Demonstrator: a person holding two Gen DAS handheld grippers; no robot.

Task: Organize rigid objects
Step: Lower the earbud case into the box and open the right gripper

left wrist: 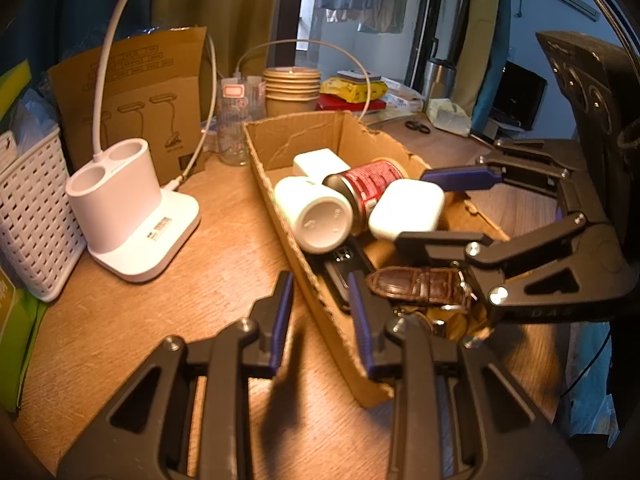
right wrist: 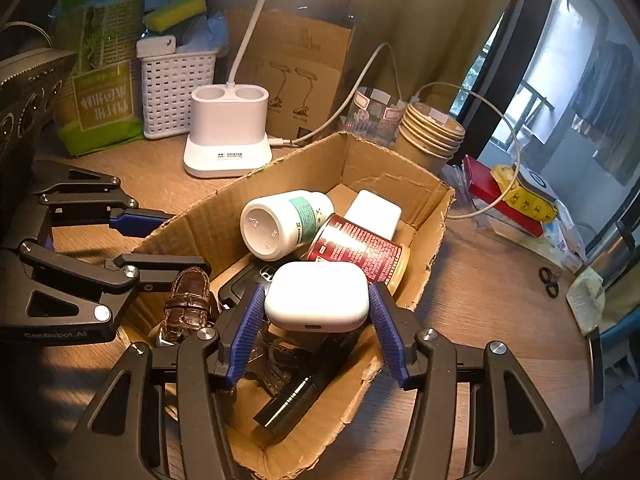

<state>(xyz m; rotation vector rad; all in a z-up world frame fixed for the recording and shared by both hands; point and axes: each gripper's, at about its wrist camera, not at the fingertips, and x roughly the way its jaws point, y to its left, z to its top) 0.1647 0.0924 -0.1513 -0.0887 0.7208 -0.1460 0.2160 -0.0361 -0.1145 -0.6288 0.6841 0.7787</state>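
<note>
My right gripper's [right wrist: 316, 330] jaws pinch the white earbud case [right wrist: 317, 296] over the cardboard box [right wrist: 430, 236] to add it, while my left gripper's [left wrist: 320, 320] narrowed jaws clamp the box's near wall steady.

Cardboard box [right wrist: 208, 224] is crowded: white bottle [right wrist: 286, 222], red can [right wrist: 356, 248] and earbud case [right wrist: 316, 296] are packed together mid-box, watch strap [right wrist: 186, 304] at its 9 o'clock wall. Bare worktop [left wrist: 132, 320] is left open at 8 o'clock of the box. Passage at 10 o'clock is blocked by lamp base [left wrist: 132, 216] and white basket [left wrist: 32, 208].
</note>
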